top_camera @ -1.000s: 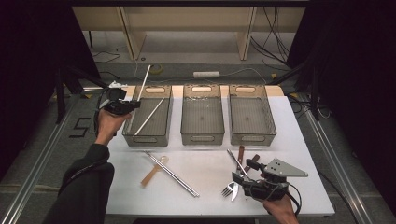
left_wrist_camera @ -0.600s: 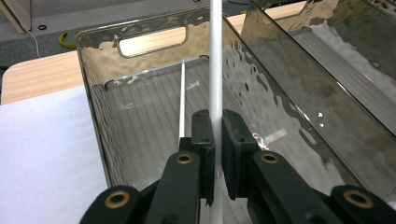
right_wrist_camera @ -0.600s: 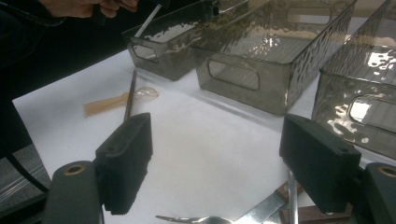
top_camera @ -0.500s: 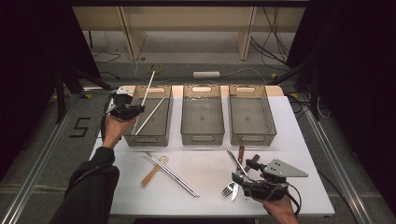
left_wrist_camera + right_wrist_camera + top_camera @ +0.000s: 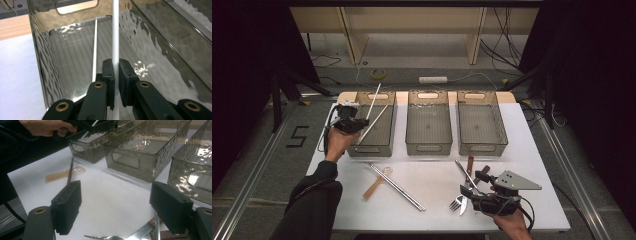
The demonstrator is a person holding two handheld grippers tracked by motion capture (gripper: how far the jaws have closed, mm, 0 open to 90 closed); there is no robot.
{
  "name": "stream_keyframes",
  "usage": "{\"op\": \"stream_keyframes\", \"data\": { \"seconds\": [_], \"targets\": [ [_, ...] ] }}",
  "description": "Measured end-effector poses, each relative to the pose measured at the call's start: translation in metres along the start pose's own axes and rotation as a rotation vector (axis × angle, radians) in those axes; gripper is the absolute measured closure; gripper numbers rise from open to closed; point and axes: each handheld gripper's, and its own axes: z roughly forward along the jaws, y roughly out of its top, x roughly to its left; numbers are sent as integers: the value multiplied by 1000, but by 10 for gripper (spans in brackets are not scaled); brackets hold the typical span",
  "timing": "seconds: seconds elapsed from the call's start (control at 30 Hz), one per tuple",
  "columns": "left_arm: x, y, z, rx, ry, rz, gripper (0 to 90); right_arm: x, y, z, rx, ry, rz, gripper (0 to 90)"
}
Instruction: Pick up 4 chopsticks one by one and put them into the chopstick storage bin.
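Two white chopsticks at left bin: one lying inside on ribbed floor, other clamped between left gripper jaws, slanting up over bin's far rim. Left gripper at bin's near left corner. Right gripper jaws wide apart, holding nothing, low over white table near fork and knife. Wooden spoon and metal chopsticks lie mid-table.

Only readable mark: a dark digit "5" on the grey floor, off the bench edge, just outboard of the left tool on the side away from the bins. It reads upright in the high view. No legible labels, brands or print on the bins, the cutlery or either tool.
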Motion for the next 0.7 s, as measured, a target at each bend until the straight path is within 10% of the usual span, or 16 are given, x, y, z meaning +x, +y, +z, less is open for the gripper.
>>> {"op": "stream_keyframes", "data": {
  "seconds": [0.33,0.7],
  "targets": [
    [-5,1,-4,12,-21,1,721,0,0,0,-1,1,3,265],
    [-30,-22,-44,-27,-49,-31,433,2,0,1,7,5,3,265]
  ]
}}
